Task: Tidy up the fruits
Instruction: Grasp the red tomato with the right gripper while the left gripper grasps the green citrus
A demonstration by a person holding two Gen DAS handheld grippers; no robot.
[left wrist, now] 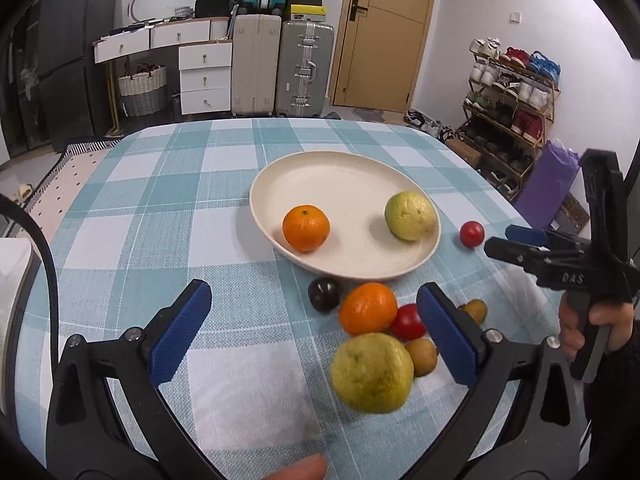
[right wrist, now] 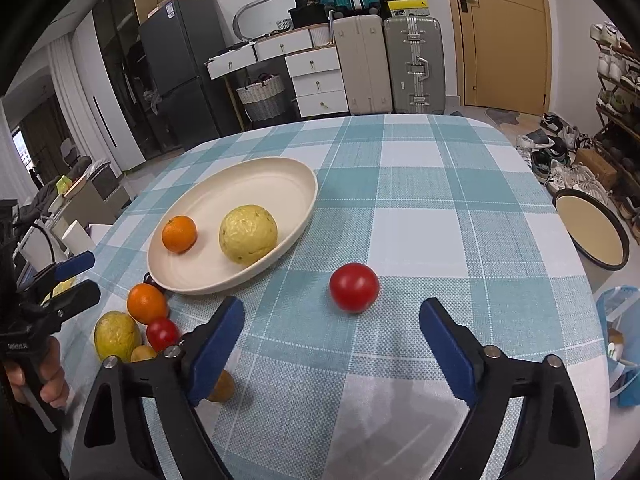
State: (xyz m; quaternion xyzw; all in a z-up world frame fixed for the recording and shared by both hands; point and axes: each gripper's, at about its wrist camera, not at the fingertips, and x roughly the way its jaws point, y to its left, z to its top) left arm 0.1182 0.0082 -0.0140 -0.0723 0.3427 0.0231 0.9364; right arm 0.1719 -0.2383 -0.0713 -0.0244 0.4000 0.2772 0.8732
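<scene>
My left tool (left wrist: 314, 334) is wide open and holds nothing. A big yellow-green fruit (left wrist: 371, 373), maybe a guava, sits between its fingers with an orange (left wrist: 368, 308) and small tomato (left wrist: 407, 322) beside it. My right tool (right wrist: 332, 338) is wide open too, with a red tomato (right wrist: 354, 287) alone just ahead. Only the right view shows a small brown fruit (right wrist: 222, 388) half hidden behind its left finger. The plate (left wrist: 320, 176) on the worktop (left wrist: 160, 208) holds another orange (left wrist: 306, 227) and guava (left wrist: 410, 215).

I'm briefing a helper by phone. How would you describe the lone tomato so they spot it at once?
Find the cream plate on the checked tablecloth. The tomato lies off the plate, alone on the cloth, ahead of the open right gripper. The other tomato is packed into the fruit pile.
</scene>
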